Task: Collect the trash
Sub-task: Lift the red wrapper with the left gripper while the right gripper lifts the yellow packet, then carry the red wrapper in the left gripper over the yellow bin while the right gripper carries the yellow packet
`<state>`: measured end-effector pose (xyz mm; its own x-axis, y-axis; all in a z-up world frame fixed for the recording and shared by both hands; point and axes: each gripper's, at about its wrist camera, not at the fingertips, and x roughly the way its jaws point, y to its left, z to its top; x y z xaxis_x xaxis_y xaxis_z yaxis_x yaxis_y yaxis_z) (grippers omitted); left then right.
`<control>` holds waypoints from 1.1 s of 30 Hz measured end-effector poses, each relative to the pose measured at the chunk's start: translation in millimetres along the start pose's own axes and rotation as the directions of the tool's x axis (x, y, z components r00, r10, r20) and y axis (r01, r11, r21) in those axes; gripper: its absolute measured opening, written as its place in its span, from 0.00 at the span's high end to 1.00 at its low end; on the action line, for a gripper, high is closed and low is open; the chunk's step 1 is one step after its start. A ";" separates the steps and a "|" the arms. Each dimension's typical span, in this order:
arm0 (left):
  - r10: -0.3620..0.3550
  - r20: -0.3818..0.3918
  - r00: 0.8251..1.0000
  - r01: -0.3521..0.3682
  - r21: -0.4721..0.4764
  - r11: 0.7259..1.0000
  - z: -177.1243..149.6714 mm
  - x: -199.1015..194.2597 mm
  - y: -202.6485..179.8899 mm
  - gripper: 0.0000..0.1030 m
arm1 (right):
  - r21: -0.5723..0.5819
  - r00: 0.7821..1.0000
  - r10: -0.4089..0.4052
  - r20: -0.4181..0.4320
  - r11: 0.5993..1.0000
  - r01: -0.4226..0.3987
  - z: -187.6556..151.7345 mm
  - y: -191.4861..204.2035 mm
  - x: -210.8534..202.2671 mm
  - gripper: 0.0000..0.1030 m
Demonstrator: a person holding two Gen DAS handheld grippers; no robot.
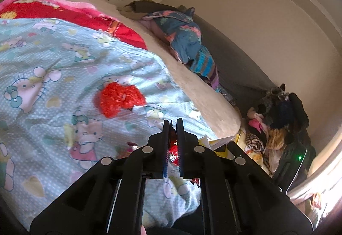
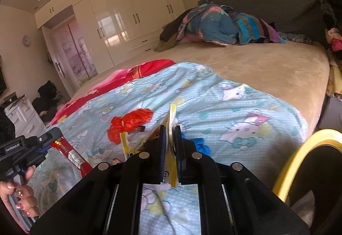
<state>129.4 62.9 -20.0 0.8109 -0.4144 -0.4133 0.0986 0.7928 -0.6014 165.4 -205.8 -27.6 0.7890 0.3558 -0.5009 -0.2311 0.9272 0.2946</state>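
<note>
My left gripper (image 1: pixel 173 123) is shut on a red snack wrapper (image 1: pixel 173 150), held over the light-blue cartoon quilt (image 1: pixel 64 59); in the right wrist view that gripper (image 2: pixel 54 137) holds the long red wrapper (image 2: pixel 71 154) at the left. My right gripper (image 2: pixel 170 130) is shut on a yellow-and-white wrapper (image 2: pixel 172 116) above the quilt (image 2: pixel 235 106). A crumpled red plastic bag (image 1: pixel 119 99) lies on the quilt ahead of both grippers and also shows in the right wrist view (image 2: pixel 128 122). A blue scrap (image 2: pixel 202 145) lies just right of my right gripper.
A yellow-rimmed bin (image 2: pixel 299 149) stands at the lower right by the bed. Piled blankets (image 2: pixel 215 25) lie at the bed's far end. A heap of clothes (image 1: pixel 275 123) sits beside the bed. White wardrobes (image 2: pixel 119 21) line the far wall.
</note>
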 end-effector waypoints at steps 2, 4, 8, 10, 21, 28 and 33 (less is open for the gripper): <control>-0.009 -0.008 1.000 0.009 0.017 1.000 -2.6 2.0 -8.4 0.96 | 0.008 1.000 -0.009 0.004 1.000 0.009 0.1 -6.9 -6.3 0.92; -0.016 -0.015 1.000 0.017 0.032 0.999 -5.1 2.6 -15.7 0.96 | 0.015 1.000 -0.019 0.009 1.000 0.019 0.3 -13.9 -13.8 0.92; -0.033 -0.025 0.999 0.034 0.058 0.998 -9.5 3.1 -29.4 0.96 | 0.031 0.999 -0.037 0.024 0.999 0.036 1.5 -24.3 -27.2 0.92; -0.041 -0.030 0.999 0.043 0.073 0.996 -11.8 3.9 -37.3 0.97 | 0.035 0.998 -0.046 0.031 0.998 0.045 2.1 -29.0 -34.1 0.92; -0.082 -0.070 0.994 0.092 0.141 0.986 -26.7 10.5 -75.6 0.97 | 0.086 0.991 -0.111 0.072 0.991 0.105 4.5 -64.6 -72.5 0.92; -0.115 -0.103 0.988 0.132 0.183 0.974 -36.5 16.4 -99.2 0.97 | 0.121 0.981 -0.170 0.090 0.980 0.159 4.5 -92.3 -92.5 0.92; -0.130 -0.128 0.983 0.156 0.215 0.964 -45.5 22.2 -116.4 0.97 | 0.151 0.973 -0.211 0.094 0.969 0.196 0.8 -113.1 -108.1 0.92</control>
<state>109.7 -59.0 9.8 0.7106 -0.5677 -0.4156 0.3454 0.7961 -0.4968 106.7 -349.2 -6.2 0.8701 0.1394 -0.4727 0.0164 0.9504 0.3104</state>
